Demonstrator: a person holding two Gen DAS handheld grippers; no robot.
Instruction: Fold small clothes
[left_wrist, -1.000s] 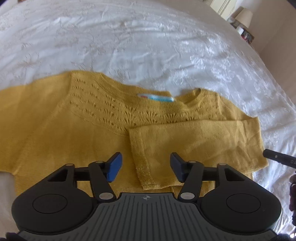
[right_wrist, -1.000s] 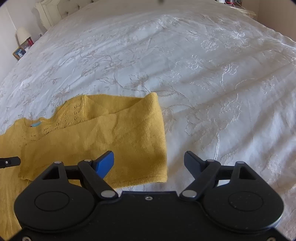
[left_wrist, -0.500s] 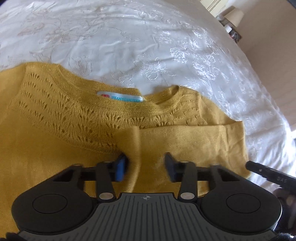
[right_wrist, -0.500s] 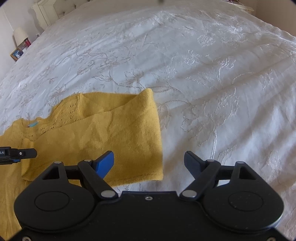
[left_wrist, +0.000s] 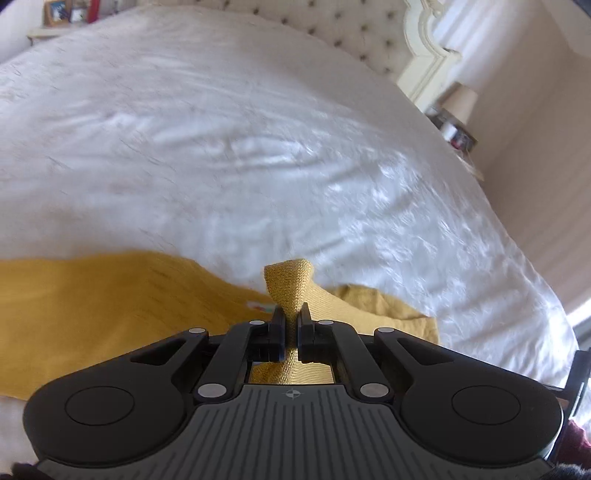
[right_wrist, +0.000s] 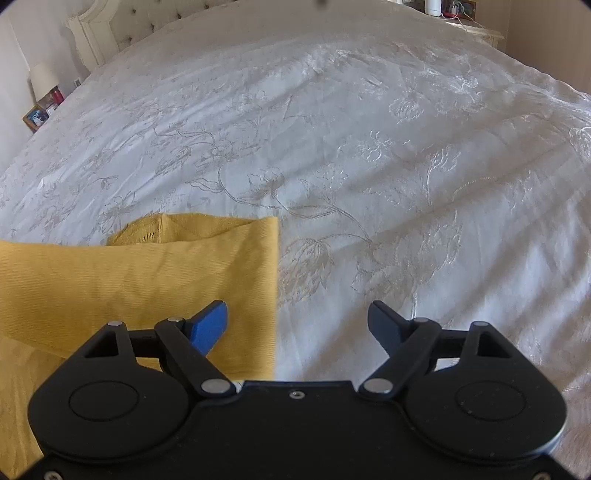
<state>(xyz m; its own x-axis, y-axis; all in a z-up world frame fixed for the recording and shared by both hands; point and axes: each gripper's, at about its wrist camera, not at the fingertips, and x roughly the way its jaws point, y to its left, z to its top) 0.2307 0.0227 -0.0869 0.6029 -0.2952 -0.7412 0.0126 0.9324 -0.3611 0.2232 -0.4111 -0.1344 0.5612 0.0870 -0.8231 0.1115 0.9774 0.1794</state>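
Item: yellow knit sweater (left_wrist: 92, 314), lying on the bed (left_wrist: 221, 147), near edge of a white embroidered bedspread (right_wrist: 369, 166).

Left hand-held gripper (left_wrist: 291, 328): jaws having just been closing, now clamping a pinch of the sweater's sleeve cuff (left_wrist: 288, 284); the cuff is standing up in a peak beyond the fingertips, with more knit showing behind them. Left wrist view alone is showing this grip, a small white label on the knit just left of the jaws, the tufted headboard (left_wrist: 332, 33), a bedside lamp (left_wrist: 460, 101) and picture frames at top left. Picture blurred over the bedspread.

Right hand-held gripper (right_wrist: 297, 325): jaws standing wide apart, gripping nothing; blue left pad (right_wrist: 210, 325) hovering over the folded yellow fabric, right finger over bare bedspread. Whether the pad is touching the knit cannot be told. Right wrist view alone is showing the sweater's straight folded edge (right_wrist: 275, 295) running toward the camera, the openwork shoulder panel (right_wrist: 144, 230) behind it, and the floral stitching sharply.
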